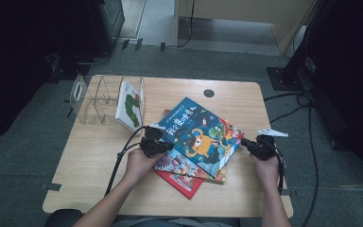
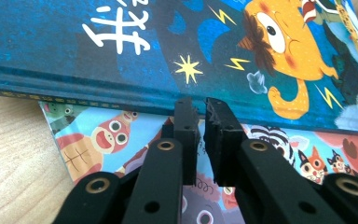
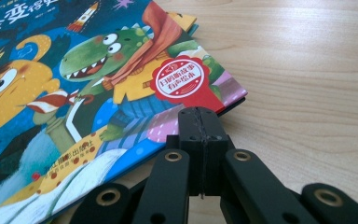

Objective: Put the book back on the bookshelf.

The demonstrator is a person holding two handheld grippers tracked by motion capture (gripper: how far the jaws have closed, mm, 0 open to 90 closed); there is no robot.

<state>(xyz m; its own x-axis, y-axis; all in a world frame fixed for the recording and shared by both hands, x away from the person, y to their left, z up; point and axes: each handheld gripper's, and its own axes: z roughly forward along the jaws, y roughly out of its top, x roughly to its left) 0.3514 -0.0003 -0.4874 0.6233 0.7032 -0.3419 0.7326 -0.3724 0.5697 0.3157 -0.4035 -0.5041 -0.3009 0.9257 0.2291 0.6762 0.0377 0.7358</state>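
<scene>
- Wooden table (image 1: 99, 161) under a dim room, grey carpet around, black cables trailing over the floor at right.
- At the middle, a stack of picture books, topmost a blue book (image 1: 201, 135) with an orange one-eyed creature and a green dinosaur on its cover, lying flat and turned at an angle to the table edges.
- Beneath it, a cartoon-animal book (image 2: 98, 135) poking out along the spine side, and lowest a red book (image 1: 182, 183) jutting toward the near edge.
- Left gripper (image 1: 157, 142) at the blue book's spine edge, jaws drawn narrow with a slim gap between them, tips up against the spine, nothing clamped; resting over the cartoon-animal book in the left gripper view.
- Right gripper (image 1: 249, 144) at the opposite edge, near the corner with the red round sticker (image 3: 182, 79); jaws pressed fully together, tips just at the cover's edge, empty.
- Whether the right tips actually touch the cover: cannot tell.
- Nothing between either gripper and the blue book; bare wood to the right of the stack.
- Far left of the table, a clear plastic rack (image 1: 90, 97) with upright dividers.
- In its rightmost slot, a white book (image 1: 130, 106) standing upright with a slight lean, a green and red figure on the cover; other slots bare.
- Round dark hole (image 1: 209, 93) in the tabletop near the far edge, well apart from the stack.
</scene>
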